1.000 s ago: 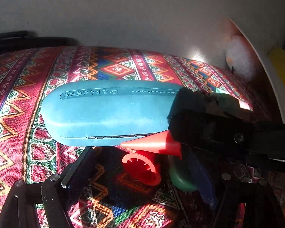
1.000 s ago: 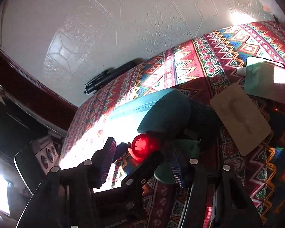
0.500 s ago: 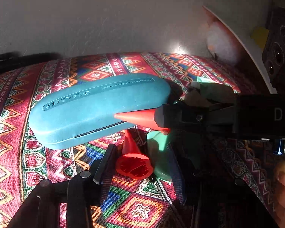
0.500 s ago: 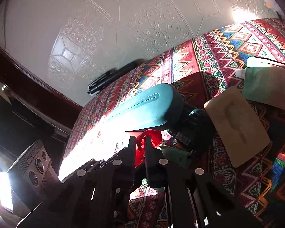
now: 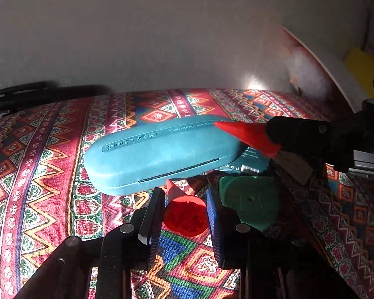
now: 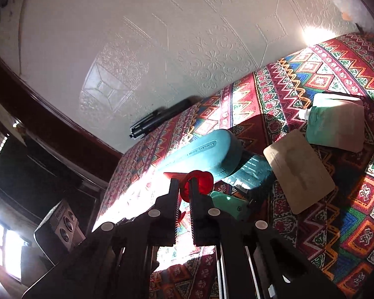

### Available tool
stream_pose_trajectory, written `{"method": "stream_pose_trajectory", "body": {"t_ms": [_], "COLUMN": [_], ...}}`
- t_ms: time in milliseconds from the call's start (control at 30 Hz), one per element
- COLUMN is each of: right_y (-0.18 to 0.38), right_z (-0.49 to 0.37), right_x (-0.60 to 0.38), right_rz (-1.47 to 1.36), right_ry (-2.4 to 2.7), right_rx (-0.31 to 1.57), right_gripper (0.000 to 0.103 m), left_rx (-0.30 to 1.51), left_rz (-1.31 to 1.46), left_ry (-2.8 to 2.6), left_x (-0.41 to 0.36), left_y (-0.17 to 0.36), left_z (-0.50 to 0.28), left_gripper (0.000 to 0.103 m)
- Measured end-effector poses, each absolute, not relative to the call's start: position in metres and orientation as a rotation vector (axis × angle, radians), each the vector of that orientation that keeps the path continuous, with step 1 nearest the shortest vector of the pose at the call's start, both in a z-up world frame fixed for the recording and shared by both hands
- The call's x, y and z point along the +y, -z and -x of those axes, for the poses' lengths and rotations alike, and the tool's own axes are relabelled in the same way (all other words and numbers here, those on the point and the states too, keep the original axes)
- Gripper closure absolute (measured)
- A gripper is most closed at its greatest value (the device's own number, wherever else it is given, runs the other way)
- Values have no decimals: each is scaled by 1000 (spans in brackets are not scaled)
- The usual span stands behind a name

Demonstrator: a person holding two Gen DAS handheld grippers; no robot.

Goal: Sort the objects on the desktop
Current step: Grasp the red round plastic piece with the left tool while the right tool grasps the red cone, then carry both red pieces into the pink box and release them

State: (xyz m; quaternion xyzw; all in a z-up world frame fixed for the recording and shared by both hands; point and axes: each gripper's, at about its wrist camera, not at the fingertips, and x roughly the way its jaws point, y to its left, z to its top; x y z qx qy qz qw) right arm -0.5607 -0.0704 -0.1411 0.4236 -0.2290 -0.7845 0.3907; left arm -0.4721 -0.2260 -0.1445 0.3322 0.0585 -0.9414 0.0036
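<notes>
Two red cones. My right gripper [image 6: 184, 189] is clamped on one red cone [image 5: 246, 134], jaws nearly together around its wide end, tip pointing over the teal glasses case [image 5: 159, 152]; it's lifted off the cloth. The other cone [image 5: 184, 214] sits between the fingers of my left gripper [image 5: 184, 224], wide end toward the camera, tip near the case's lower edge. Those jaws are spread just wider than the cone (can't tell if the pads touch it).

The case lies on the patterned tablecloth [image 5: 37, 174], its right end resting on a dark teal packet [image 6: 251, 172]. A green plastic piece [image 5: 249, 201] is just right of the left gripper. Farther right in the right wrist view: a tan card [image 6: 299, 172], then a green pouch [image 6: 336, 127]. A black pen [image 6: 159, 120] lies at the cloth's far edge by the wall.
</notes>
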Motion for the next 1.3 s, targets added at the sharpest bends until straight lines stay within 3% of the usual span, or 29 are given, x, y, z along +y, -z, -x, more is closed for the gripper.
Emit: {"method": "stream_pose_trajectory", "body": {"t_ms": [200,333,500,600,833,967,1133,1167,1200,1233,1267,1300], "right_y": [91,17,-91,-119,-90,-65,-37,-30,-25,-18,-15,-12], "right_z": [503,449,354,288,199,200,223,231,234,238,237,234], "right_x": [-44,-17,50,114,299,362,392,394,398,402,405,408], "right_rz": [-964,-833,-568,-437,-321,-361,-433,-461,-489,-505,-500,-483], "right_ry": [1996,2004,2146,2318,2694,2768,2725,2728,2737,2749,2760,2770], "right_rx": [-600,-618,-605,-619,-923,-1087,-1200,-1219,-1256,-1296,-1327,-1347], "right_gripper": [95,95,95,95,95,95,95,90,88,74,41,30], "left_rx": [358,478,502,453,202,38,-40,-53,-60,-63,-53,-32], "left_rz": [-907,-812,-647,-559,-540,-686,-898,-953,-999,-1031,-1032,-1007], "left_ry": [2983,3055,3231,3354,3629,3681,3659,3635,3608,3580,3562,3557], "left_x": [-209,-186,-134,-83,64,142,196,203,208,212,214,213], "left_y": [101,57,-23,-65,-113,-106,-78,-71,-64,-57,-51,-48], "left_z": [420,370,308,280,243,250,282,290,295,300,302,302], "left_gripper": [74,74,74,74,74,74,73,71,55,44,30,24]}}
